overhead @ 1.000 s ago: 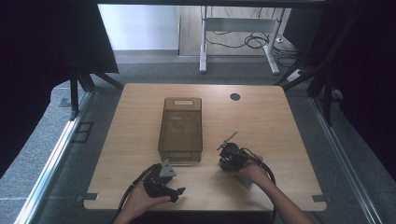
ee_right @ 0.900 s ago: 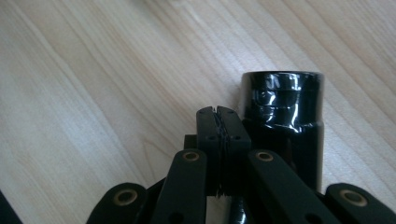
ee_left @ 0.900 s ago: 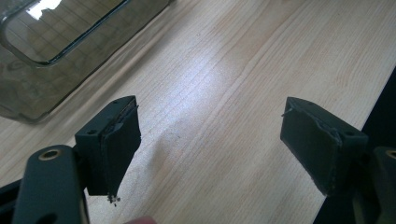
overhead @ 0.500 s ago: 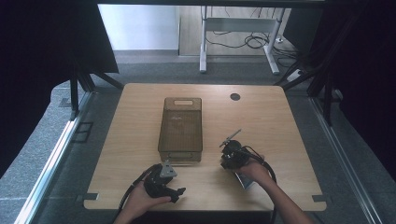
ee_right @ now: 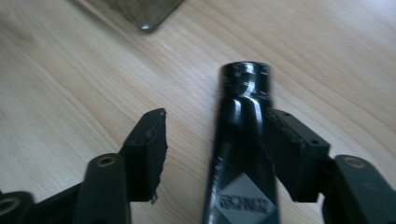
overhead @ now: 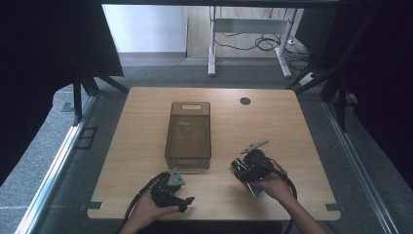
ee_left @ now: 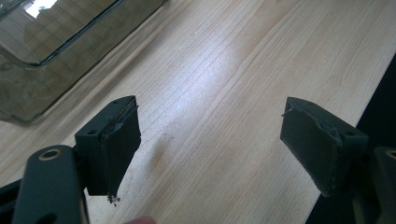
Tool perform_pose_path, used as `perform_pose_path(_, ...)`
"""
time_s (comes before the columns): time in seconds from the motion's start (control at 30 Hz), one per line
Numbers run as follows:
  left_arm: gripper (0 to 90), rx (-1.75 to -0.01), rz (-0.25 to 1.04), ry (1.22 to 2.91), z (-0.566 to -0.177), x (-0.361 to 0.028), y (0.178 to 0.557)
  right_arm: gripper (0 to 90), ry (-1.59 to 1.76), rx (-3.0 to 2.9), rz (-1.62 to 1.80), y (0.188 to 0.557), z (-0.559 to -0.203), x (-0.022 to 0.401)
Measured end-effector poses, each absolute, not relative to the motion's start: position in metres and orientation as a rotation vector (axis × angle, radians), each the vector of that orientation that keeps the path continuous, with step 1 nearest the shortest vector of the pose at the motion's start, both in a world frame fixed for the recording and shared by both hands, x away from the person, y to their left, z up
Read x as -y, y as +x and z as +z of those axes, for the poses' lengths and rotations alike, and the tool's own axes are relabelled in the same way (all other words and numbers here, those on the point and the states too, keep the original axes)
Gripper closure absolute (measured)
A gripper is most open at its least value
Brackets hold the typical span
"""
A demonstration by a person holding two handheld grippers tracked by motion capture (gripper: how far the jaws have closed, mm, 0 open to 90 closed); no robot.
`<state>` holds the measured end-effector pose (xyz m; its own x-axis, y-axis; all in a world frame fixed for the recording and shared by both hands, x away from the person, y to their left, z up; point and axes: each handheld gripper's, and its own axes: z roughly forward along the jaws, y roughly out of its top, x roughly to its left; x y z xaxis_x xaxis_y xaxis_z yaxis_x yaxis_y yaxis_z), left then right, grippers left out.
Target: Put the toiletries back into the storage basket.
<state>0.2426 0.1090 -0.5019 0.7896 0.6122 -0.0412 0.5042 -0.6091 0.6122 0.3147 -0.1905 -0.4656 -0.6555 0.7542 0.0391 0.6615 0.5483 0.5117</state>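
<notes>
Black tube: a glossy black tube (ee_right: 243,140) with a white label lies between the jaws of the right hand-held gripper (ee_right: 215,154), its capped end pointing away from the camera.
Tube contact: it leans against the right-side pad (ee_right: 289,154); the left-side pad stands clear of it, with bare wood between.
Right hand-held gripper: its jaws have just been opening and now stand wide, the tube loose between them, not clamped.
Right hand-held gripper, from above: in the high view it (overhead: 248,168) sits at the near right of the tabletop (overhead: 292,126), the person's hand behind it.
Left hand-held gripper: jaws spread wide (ee_left: 210,144), nothing between them but pale wood grain.
Left hand-held gripper, from above: it (overhead: 170,190) sits at the near edge, just in front of the bin.
Bin: a smoky, see-through plastic bin (overhead: 189,134) stands lengthwise in the middle of the tabletop; its rounded corner (ee_left: 28,56) shows in the left gripper view.
Tube versus bin: the tube lies outside the bin, to its right and nearer the person.
</notes>
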Motion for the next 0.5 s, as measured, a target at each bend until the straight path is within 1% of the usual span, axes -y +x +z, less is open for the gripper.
perform_pose_path(0.2, 20.2, -0.819, 0.226, 2.359, -0.502, -0.109, 0.241, 31.5, 1.287, -2.571, 0.67, 0.315, -0.462, 0.201)
perform_pose_path(0.5, 20.2, -0.823, 0.231, 2.357, -0.502, -0.111, 0.243, 28.3, 1.346, -2.624, 0.536, 0.321, -0.473, 0.199)
